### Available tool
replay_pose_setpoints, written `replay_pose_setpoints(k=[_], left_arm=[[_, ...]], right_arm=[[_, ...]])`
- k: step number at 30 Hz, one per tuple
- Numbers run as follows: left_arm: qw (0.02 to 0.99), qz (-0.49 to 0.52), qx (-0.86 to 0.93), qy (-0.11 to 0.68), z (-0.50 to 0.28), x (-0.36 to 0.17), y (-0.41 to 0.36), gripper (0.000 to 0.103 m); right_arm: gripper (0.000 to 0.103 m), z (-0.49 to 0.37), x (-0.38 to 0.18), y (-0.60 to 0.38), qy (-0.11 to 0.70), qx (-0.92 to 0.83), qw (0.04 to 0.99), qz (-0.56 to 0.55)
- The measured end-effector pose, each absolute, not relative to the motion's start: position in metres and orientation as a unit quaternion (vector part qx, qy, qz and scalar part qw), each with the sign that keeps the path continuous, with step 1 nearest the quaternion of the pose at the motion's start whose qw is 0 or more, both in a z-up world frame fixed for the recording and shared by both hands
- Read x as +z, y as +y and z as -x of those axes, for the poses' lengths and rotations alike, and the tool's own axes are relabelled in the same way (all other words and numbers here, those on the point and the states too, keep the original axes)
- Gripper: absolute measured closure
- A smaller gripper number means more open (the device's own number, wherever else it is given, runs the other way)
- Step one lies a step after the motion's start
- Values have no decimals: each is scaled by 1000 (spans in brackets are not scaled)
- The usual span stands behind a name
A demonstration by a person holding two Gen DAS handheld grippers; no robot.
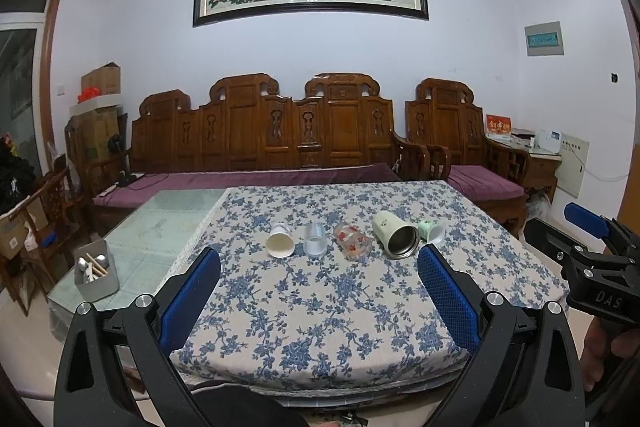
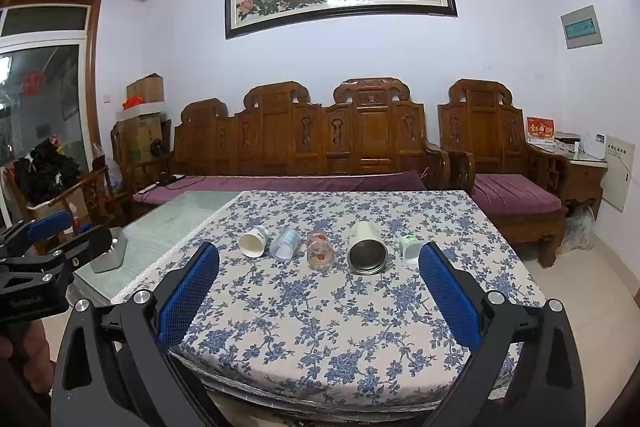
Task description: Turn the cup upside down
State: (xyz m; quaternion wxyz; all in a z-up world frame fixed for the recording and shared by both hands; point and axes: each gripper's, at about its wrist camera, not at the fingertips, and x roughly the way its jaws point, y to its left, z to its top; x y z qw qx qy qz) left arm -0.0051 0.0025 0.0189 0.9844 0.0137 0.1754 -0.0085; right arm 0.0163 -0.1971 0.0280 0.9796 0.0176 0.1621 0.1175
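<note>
Several cups lie on their sides in a row on the blue-flowered tablecloth (image 1: 320,307): a white paper cup (image 1: 280,245) (image 2: 253,241), a clear plastic cup (image 1: 315,238) (image 2: 285,243), a glass with red flowers (image 1: 353,245) (image 2: 320,251), a cream cup with a steel inside (image 1: 396,234) (image 2: 367,247), and a small green-and-white cup (image 1: 432,230) (image 2: 409,247). My left gripper (image 1: 320,267) is open and empty above the table's near edge. My right gripper (image 2: 319,265) is open and empty too, to its right, and shows at the right edge of the left wrist view (image 1: 592,239).
A grey holder with chopsticks and spoons (image 1: 96,274) stands on the bare glass part of the table (image 1: 168,223) at the left. A carved wooden sofa (image 1: 264,135) and armchair (image 1: 464,143) with purple cushions stand behind the table.
</note>
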Motion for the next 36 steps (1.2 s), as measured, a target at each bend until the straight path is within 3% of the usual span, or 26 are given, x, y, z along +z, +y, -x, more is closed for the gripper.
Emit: replay_pose_setpoints(k=[26,36], left_arm=[[984,-17,-11,179,6,12,0,8],[972,-21,-32,230,-37,-2,4,8]], right_arm=[[2,-20,23,-189,167,122,978,-18],[2,-62,7,-189,202,144,969,-18]])
